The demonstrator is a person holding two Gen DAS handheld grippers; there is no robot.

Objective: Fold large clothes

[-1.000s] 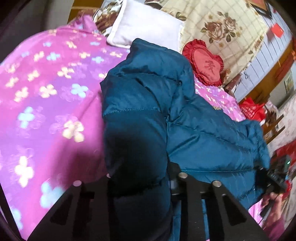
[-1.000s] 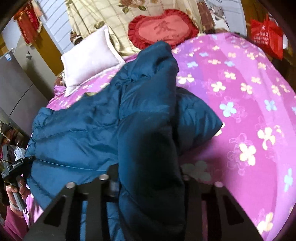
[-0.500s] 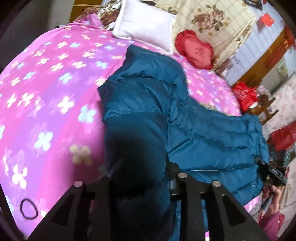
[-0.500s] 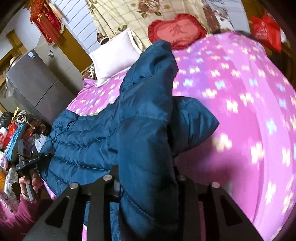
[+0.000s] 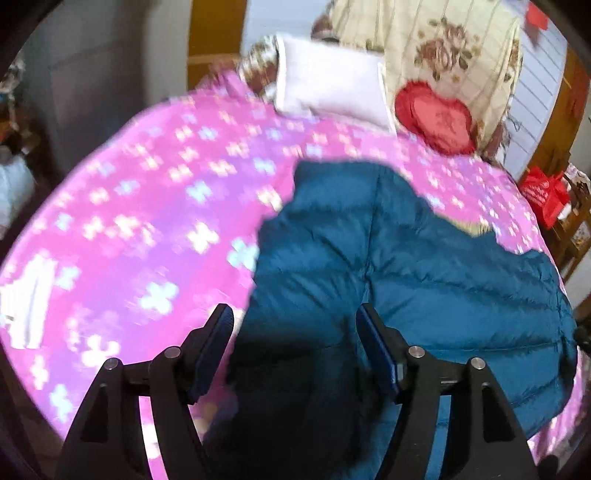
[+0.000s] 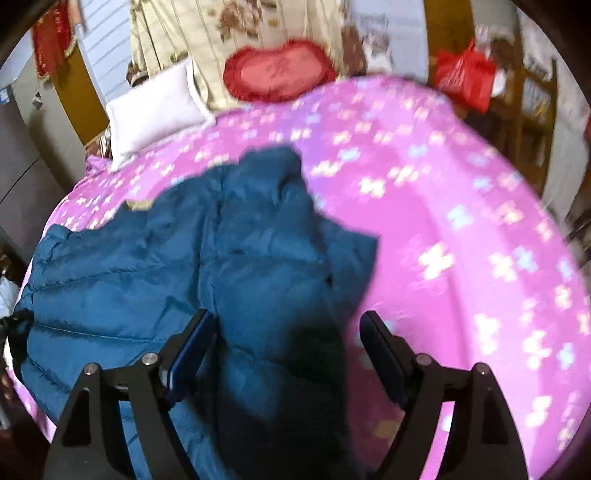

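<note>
Both the left tool [image 5: 295, 332] and right tool [image 6: 286, 338] gape wide over the teal puffer jacket [image 5: 424, 266] lying on the pink floral bedspread [image 5: 147, 221].

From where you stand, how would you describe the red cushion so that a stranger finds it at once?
Start at the bed with the pink flowered cover and look to its head end. There, beyond the blue down jacket, the red cushion leans against a cream rose-patterned fabric, beside a white pillow. It alone is heart-shaped with a ruffled red edge.
</note>
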